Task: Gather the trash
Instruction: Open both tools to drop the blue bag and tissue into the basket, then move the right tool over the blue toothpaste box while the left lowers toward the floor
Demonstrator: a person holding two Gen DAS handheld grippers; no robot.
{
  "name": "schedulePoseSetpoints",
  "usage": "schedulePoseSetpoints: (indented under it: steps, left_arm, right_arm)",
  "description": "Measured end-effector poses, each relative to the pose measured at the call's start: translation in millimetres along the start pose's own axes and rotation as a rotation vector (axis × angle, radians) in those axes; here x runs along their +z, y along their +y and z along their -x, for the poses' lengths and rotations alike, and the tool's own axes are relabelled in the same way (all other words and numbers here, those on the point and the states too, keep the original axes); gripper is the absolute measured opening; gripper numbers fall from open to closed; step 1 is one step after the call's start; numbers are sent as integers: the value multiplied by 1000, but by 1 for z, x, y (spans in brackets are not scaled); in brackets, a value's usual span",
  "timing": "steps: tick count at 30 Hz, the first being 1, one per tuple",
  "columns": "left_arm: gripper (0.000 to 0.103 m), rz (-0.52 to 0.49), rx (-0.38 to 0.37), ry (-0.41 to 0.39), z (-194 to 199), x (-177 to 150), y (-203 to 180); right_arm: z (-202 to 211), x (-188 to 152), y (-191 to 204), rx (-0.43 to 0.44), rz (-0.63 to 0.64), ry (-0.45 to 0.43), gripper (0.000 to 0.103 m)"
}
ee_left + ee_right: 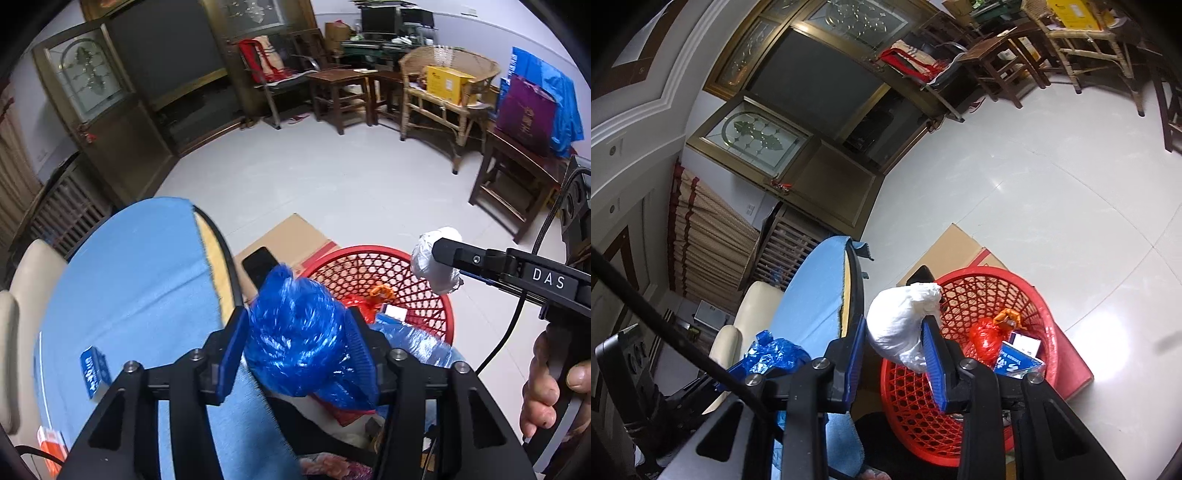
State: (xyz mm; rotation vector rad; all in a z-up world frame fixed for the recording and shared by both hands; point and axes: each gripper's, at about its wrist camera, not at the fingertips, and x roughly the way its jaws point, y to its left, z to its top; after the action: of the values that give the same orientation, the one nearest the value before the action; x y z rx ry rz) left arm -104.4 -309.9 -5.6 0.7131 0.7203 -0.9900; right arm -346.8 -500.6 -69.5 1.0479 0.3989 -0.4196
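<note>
Red basket (982, 295) sits on floor beside our table (140, 266). Right gripper (897, 339) pinches white wad (901, 328) above basket's near rim. Left gripper (295, 339), half spread, hugs blue bag (299, 332), farther back toward table; right drops first, we judge.

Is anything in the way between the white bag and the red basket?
Nothing visible. The right gripper holds the white bag at the red basket's near rim, and the open top has only trash lying low inside.
</note>
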Motion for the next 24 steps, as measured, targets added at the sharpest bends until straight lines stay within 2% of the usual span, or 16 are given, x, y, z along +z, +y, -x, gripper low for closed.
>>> schedulePoseSetpoints:
  steps: [5, 10, 12, 16, 24]
  left_arm:
    - [57, 7, -34, -10, -3, 3, -2]
    - [57, 33, -6, -6, -3, -2, 8]
    - [57, 50, 9, 1, -3, -7, 15]
    - [57, 73, 66, 2, 0, -16, 29]
    - [57, 112, 166, -72, 28, -36, 59]
  right_arm:
    - [5, 5, -10, 13, -32, -7, 35]
    - [8, 7, -14, 34, -51, -11, 38]
    - [7, 6, -14, 37, -58, -10, 64]
    - [7, 3, -7, 31, -33, -20, 64]
    - [-4, -10, 21, 26, 31, 8, 64]
